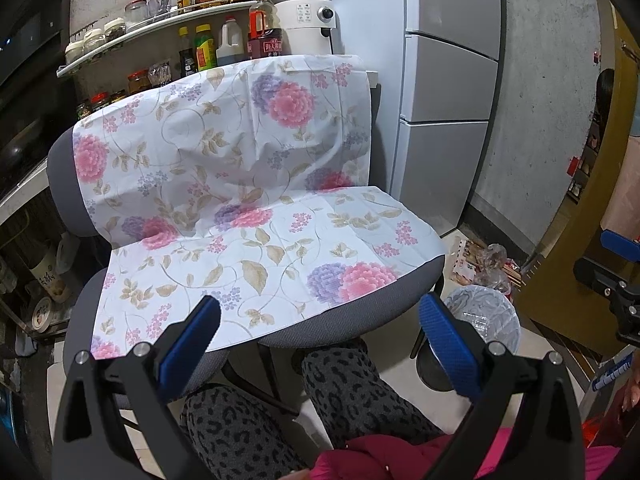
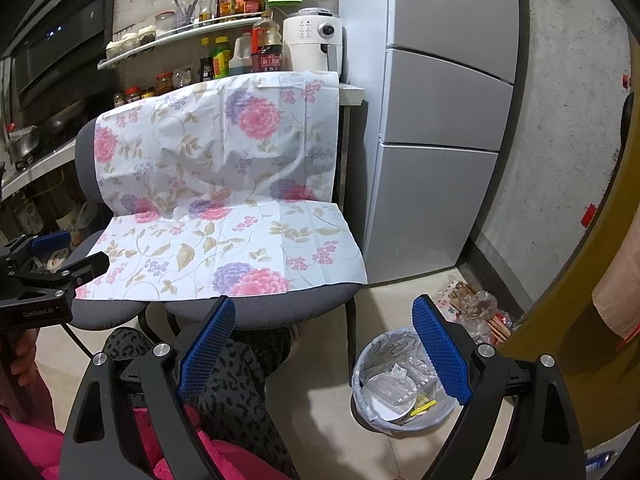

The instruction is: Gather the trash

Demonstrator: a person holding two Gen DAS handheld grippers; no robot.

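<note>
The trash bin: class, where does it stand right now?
The trash bin stands on the floor, lower right in the right wrist view, beside the chair and before the fridge.

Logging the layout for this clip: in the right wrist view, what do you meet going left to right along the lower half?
Left gripper at the left edge → floral cloth on the grey chair → lined trash bin holding clear plastic trash → bagged litter on the floor by the fridge.

left wrist: looks forward and down along its fingers at the chair (image 1: 256, 200), near, trash bin (image 1: 486, 322) beyond its right finger | right wrist: same heading, offset rightward, trash bin (image 2: 400, 380) between its fingers | shared: chair (image 2: 224, 184), fridge (image 1: 448, 80), bin
</note>
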